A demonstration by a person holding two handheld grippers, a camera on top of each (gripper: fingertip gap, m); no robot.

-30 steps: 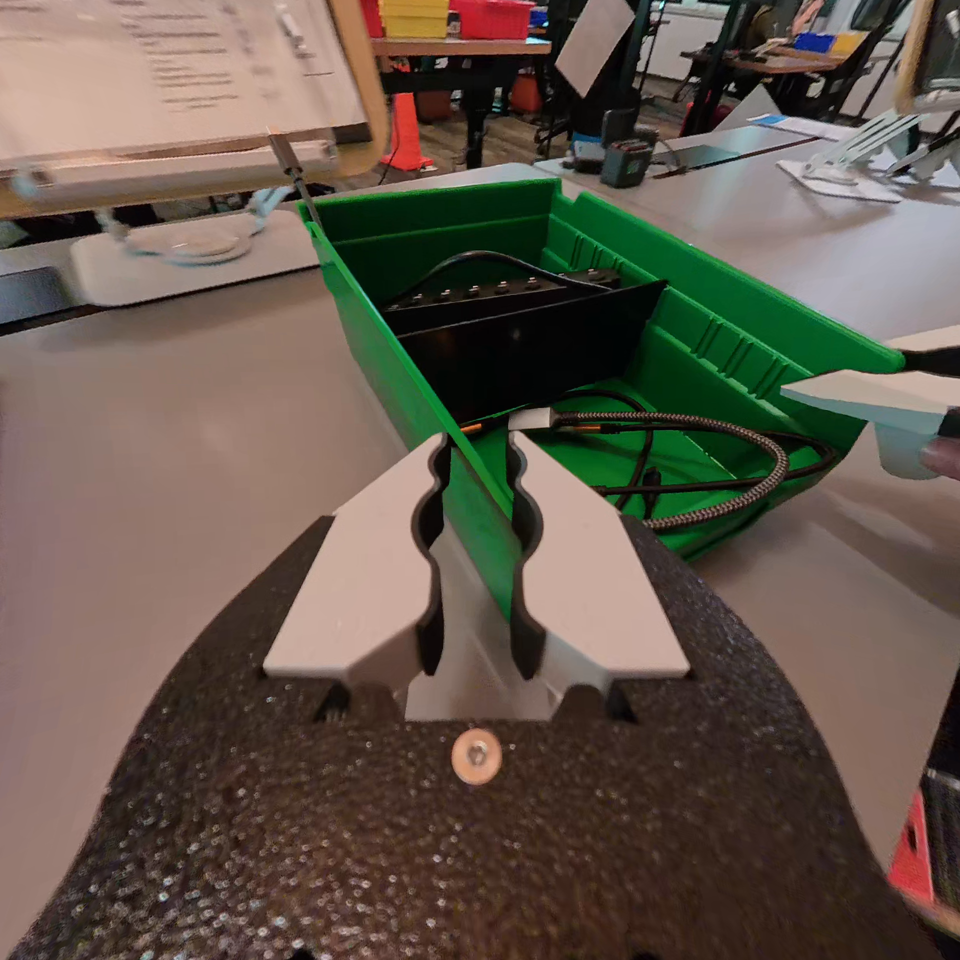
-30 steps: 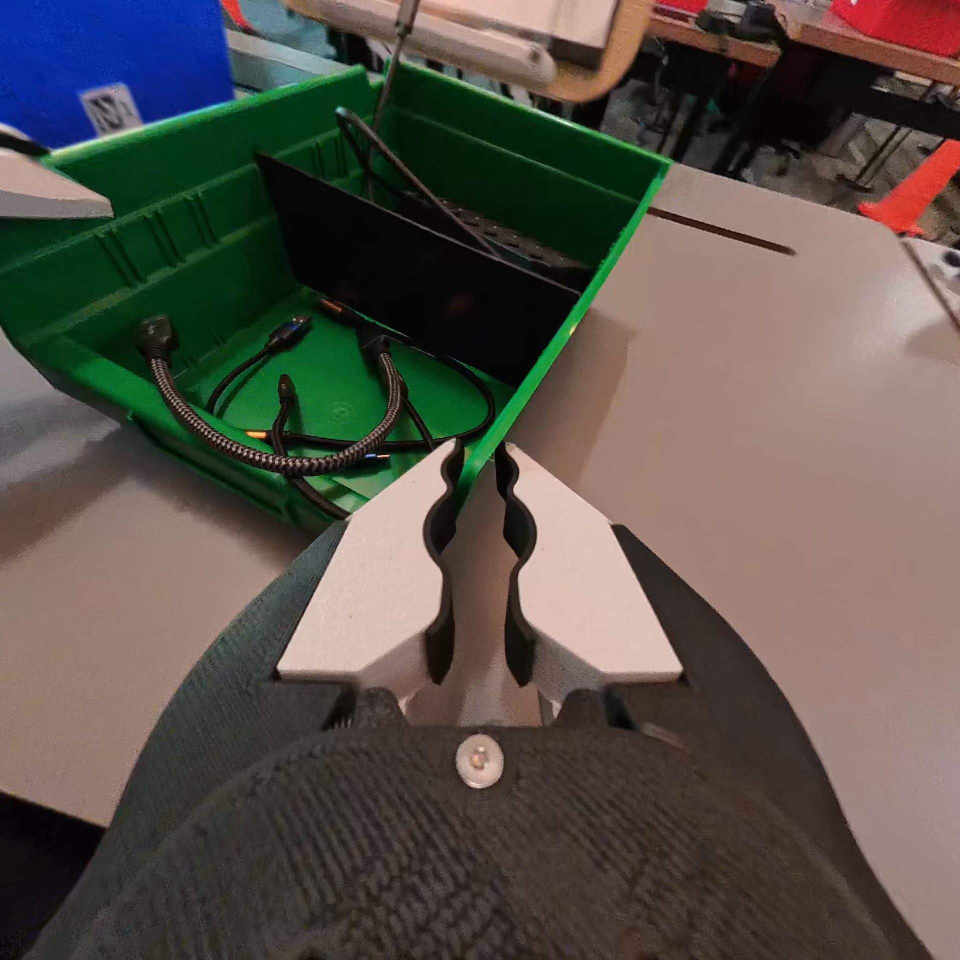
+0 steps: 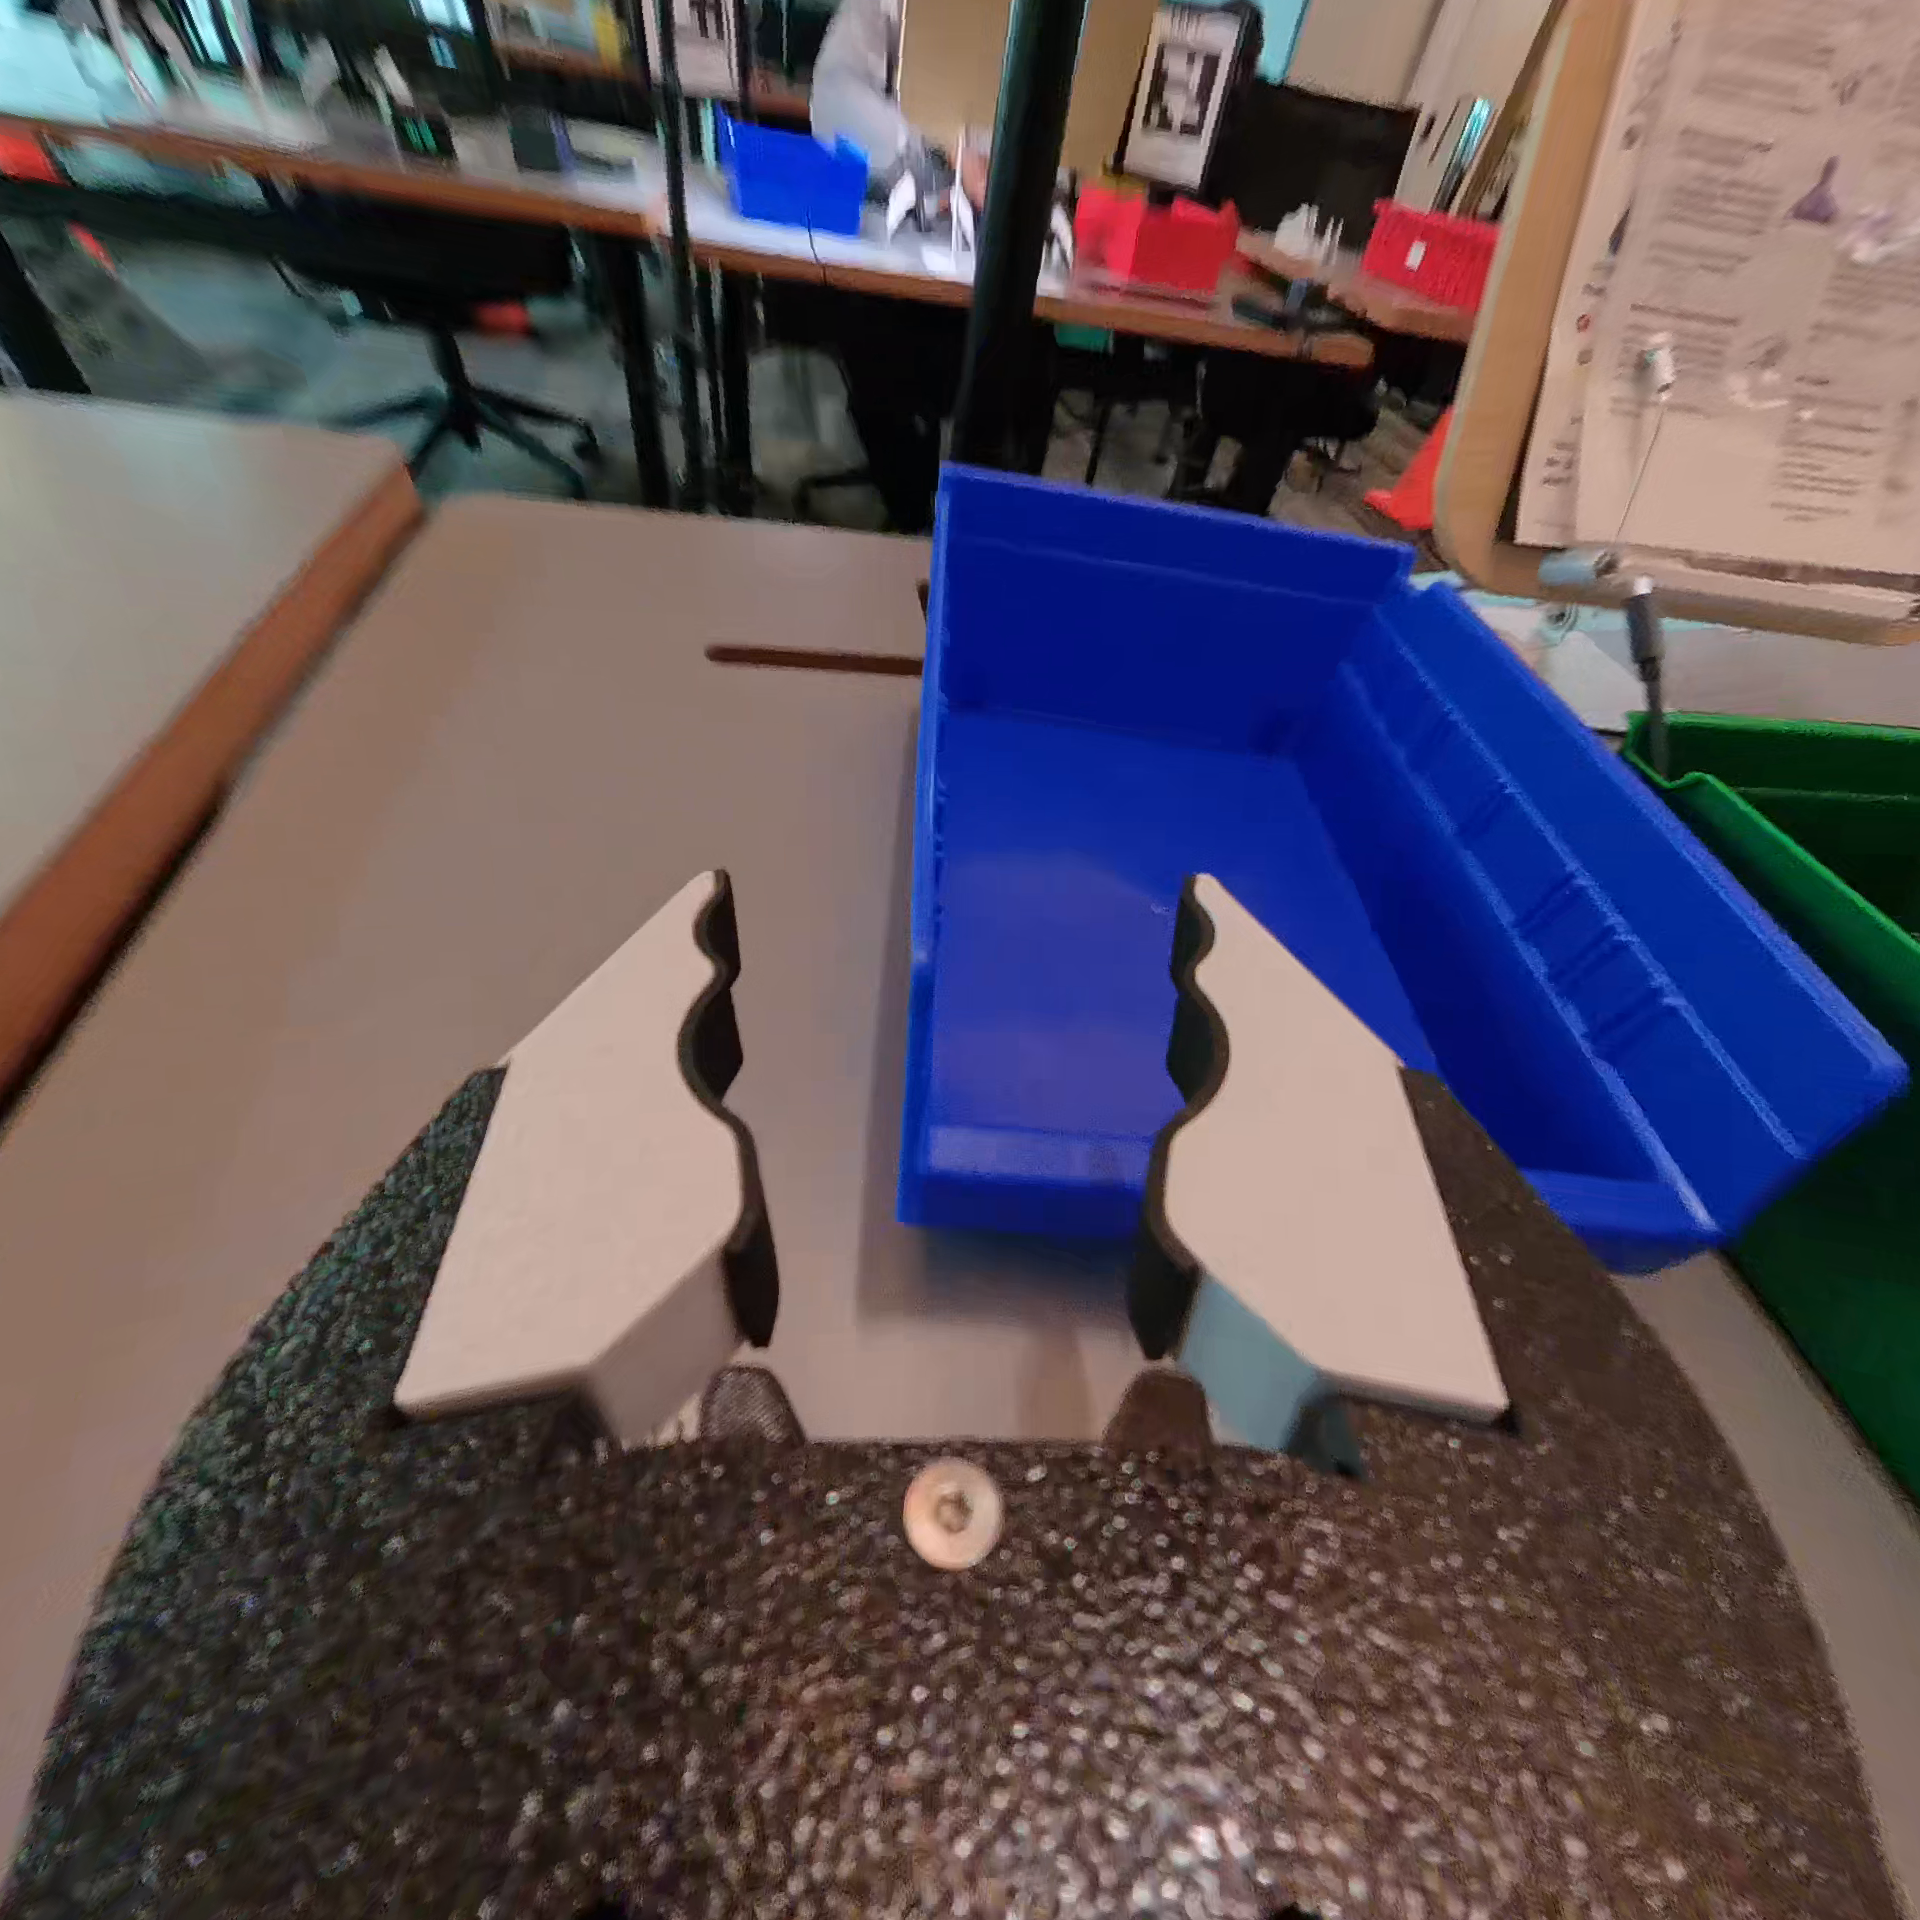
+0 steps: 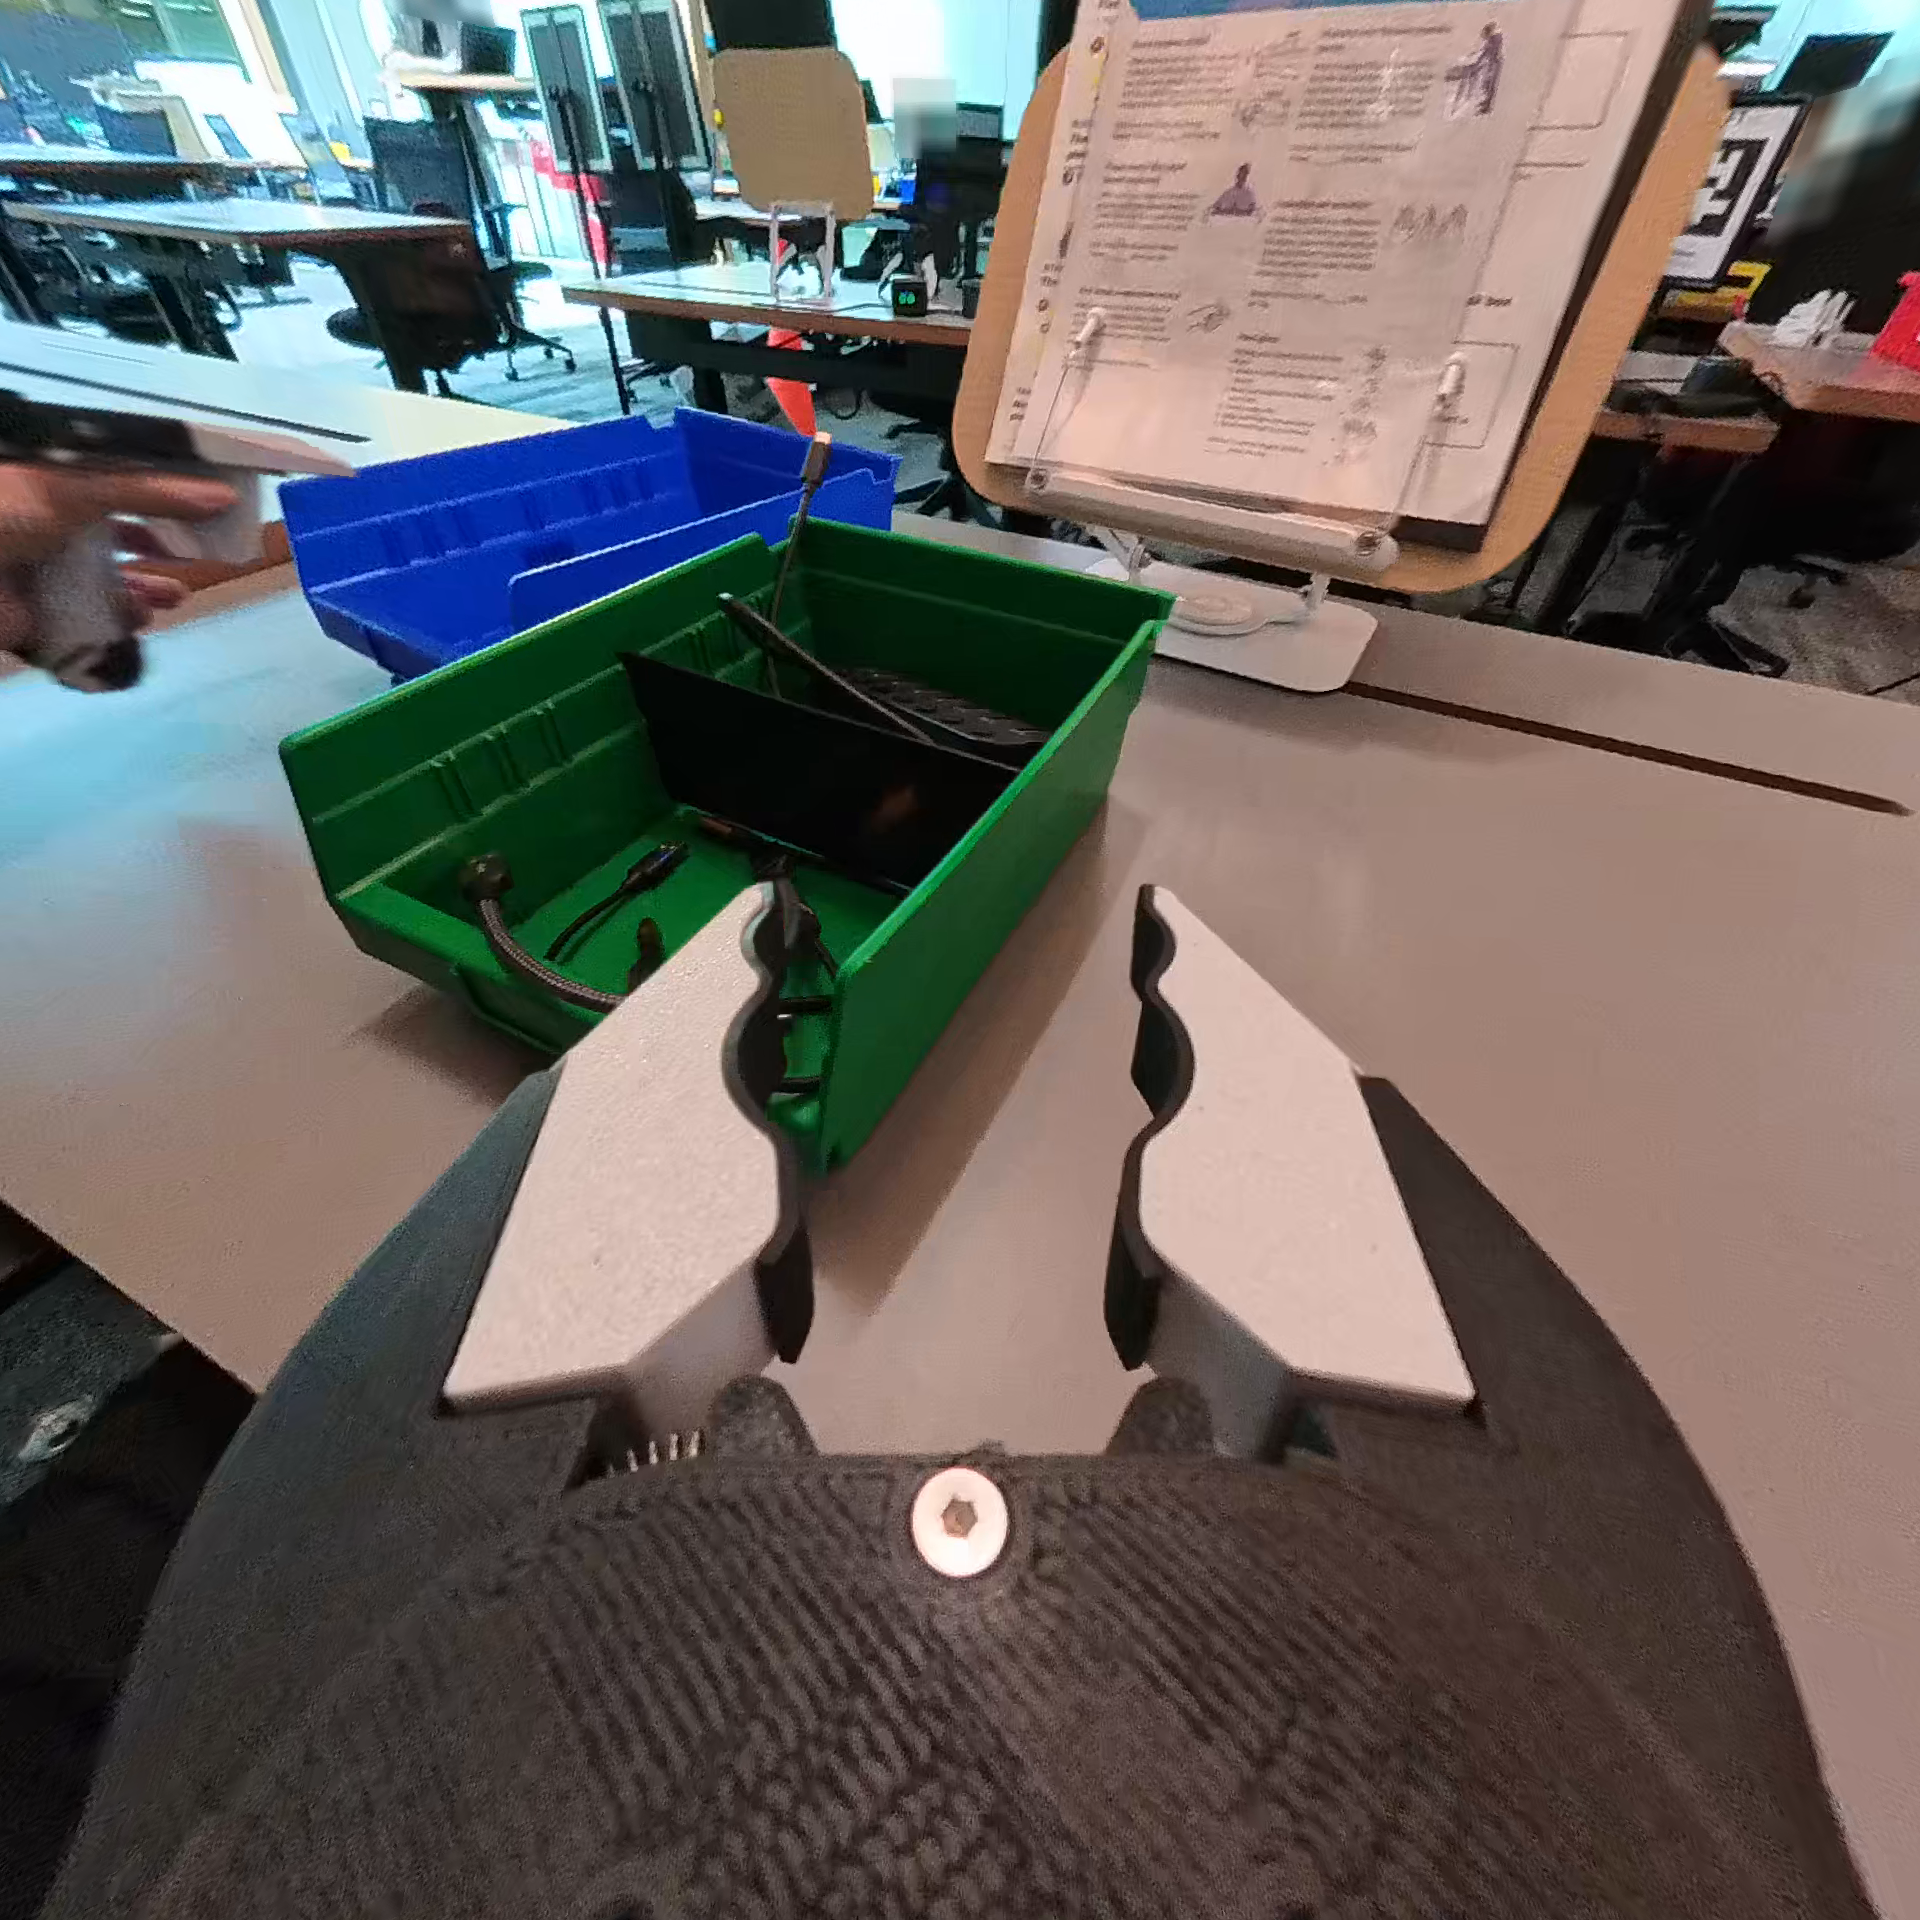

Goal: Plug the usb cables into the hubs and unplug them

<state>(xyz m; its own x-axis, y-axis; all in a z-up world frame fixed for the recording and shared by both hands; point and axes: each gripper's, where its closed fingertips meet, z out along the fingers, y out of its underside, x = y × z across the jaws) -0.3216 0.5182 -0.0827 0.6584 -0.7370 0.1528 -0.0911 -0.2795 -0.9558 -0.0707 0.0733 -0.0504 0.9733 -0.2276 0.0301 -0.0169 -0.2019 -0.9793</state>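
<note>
USB cables (image 4: 582,935) lie in green bin (image 4: 966,935), just ahead-left of right gripper (image 4: 951,914). Both grippers were nearly shut 1 s ago, now wide, empty. Left gripper (image 3: 956,894) swung to blue bin (image 3: 1558,935); probably w/o grasp yet.

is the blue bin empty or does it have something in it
Empty as far as shown: the left wrist view looks into the blue bin and sees only bare blue floor, though the right finger hides one part.
</note>
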